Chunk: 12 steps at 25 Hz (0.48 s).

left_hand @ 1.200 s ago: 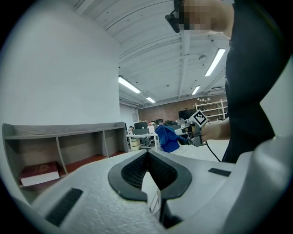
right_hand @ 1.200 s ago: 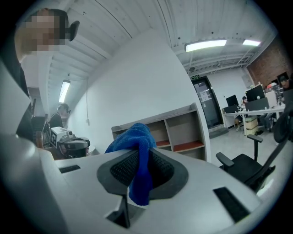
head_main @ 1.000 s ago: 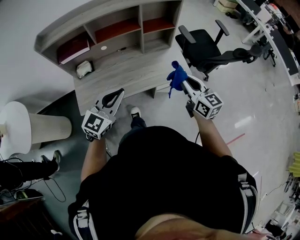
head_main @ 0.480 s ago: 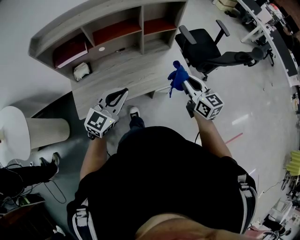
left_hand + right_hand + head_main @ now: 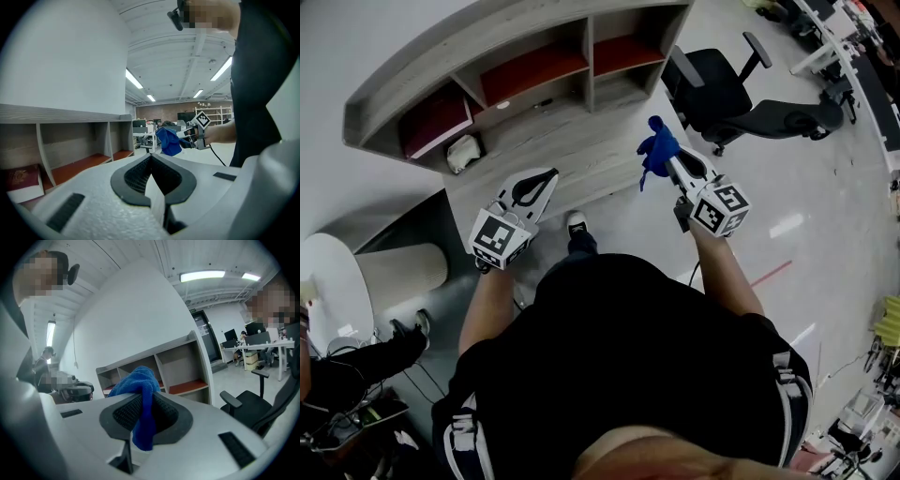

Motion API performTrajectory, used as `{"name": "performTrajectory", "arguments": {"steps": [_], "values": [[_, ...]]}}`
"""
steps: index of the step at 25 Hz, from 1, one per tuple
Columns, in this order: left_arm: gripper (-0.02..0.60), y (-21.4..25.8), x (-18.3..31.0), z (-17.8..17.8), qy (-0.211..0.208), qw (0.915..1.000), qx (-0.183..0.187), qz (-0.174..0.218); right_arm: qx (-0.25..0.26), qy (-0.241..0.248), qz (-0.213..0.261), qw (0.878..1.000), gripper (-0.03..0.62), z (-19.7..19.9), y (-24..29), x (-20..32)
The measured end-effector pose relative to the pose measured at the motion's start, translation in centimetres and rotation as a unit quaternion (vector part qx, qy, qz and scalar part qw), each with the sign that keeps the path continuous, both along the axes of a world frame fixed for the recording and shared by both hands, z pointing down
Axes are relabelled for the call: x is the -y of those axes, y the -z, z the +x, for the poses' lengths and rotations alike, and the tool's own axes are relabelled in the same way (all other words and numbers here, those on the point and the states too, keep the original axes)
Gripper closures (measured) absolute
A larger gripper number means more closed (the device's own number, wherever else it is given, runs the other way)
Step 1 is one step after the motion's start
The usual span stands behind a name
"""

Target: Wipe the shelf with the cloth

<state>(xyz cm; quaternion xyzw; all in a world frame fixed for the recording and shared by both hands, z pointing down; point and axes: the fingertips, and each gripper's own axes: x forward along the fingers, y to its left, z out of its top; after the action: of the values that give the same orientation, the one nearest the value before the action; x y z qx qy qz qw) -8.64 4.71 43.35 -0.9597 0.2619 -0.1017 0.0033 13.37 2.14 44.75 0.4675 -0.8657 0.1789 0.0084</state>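
A grey wooden shelf unit (image 5: 525, 37) with red-floored compartments stands on a grey desk (image 5: 553, 155) against the wall. My right gripper (image 5: 661, 150) is shut on a blue cloth (image 5: 657, 150), held in the air above the desk's right end. The cloth (image 5: 140, 394) bunches over the shut jaws and hangs down between them in the right gripper view. My left gripper (image 5: 546, 176) is shut with nothing in it, hovering over the desk's front edge. The left gripper view shows the shelf (image 5: 70, 140) to the left and the cloth (image 5: 168, 140) ahead.
A red book (image 5: 431, 117) lies in the left compartment, and a small white object (image 5: 464, 150) sits on the desk below it. A black office chair (image 5: 741, 94) stands to the right of the desk. A round white table (image 5: 328, 281) is at the left.
The view has shifted slightly, with the desk and shelf closer. Both grippers have edged a little forward towards the desk; the cloth stays held in the right one.
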Motion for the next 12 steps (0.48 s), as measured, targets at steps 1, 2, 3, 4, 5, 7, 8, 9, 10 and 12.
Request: {"name": "performTrajectory", "arguments": {"steps": [1, 2, 3, 4, 5, 7, 8, 9, 10, 12], "values": [[0.565, -0.1, 0.9, 0.1, -0.004, 1.0, -0.001, -0.002, 0.0, -0.002, -0.001, 1.0, 0.539, 0.0, -0.1, 0.8], [0.565, -0.3, 1.7, 0.1, -0.008, 1.0, -0.002, -0.004, -0.001, -0.005, -0.003, 1.0, 0.539, -0.1, -0.2, 1.7], [0.565, -0.4, 2.5, 0.1, -0.012, 0.9999, -0.002, -0.006, 0.0, -0.007, -0.003, 1.0, 0.539, -0.3, -0.2, 2.5], [0.565, -0.4, 3.3, -0.1, -0.015, 0.9999, -0.001, -0.008, 0.0, -0.009, -0.004, 1.0, 0.539, -0.6, -0.1, 3.4], [0.565, -0.3, 4.1, -0.3, -0.017, 0.9998, 0.0, -0.008, 0.001, -0.009, -0.004, 1.0, 0.539, -0.9, -0.1, 4.2], [0.565, -0.2, 5.6, -0.6, -0.021, 0.9998, 0.0, -0.008, 0.001, -0.008, -0.005, 1.0, 0.539, -1.6, 0.1, 5.6], [0.565, -0.1, 6.2, -0.7, -0.023, 0.9997, -0.001, -0.008, 0.0, -0.008, -0.005, 1.0, 0.539, -1.9, 0.2, 6.2], [0.565, -0.1, 6.9, -0.8, -0.025, 0.9996, -0.002, -0.008, -0.001, -0.008, -0.005, 1.0, 0.539, -2.2, 0.2, 6.8], [0.565, -0.2, 7.5, -1.0, -0.027, 0.9996, -0.002, -0.009, -0.002, -0.008, -0.004, 1.0, 0.539, -2.4, 0.3, 7.4], [0.565, -0.2, 8.5, -1.2, -0.032, 0.9994, -0.002, -0.008, -0.002, -0.009, -0.005, 1.0, 0.539, -2.9, 0.2, 8.5]]}}
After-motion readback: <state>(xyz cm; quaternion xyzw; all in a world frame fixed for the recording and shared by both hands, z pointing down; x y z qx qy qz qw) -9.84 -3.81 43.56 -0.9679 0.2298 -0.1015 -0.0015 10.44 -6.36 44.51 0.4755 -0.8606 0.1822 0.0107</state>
